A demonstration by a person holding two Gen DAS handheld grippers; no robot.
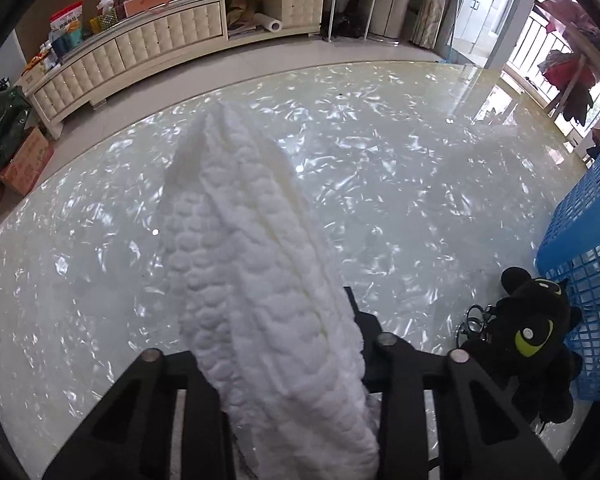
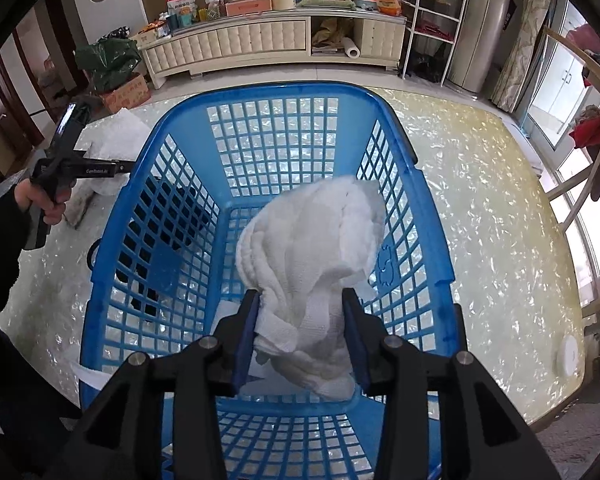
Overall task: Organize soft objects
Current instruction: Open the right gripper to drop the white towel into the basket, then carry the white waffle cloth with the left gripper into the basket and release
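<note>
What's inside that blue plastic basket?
In the blue plastic lattice basket, only a crumpled white towel, between the right tool's jaws, and some white paper show. That towel covers part of the floor.

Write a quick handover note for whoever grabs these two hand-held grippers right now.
Left hand-held gripper: shut on a white quilted towel over the table.
Right hand-held gripper: jaws either side of a bunched white towel above the blue basket; grip looks loose.
Done: nothing visibly lying in the basket yet.
Left: drop both towels in, then the black plush toy beside the basket.
</note>
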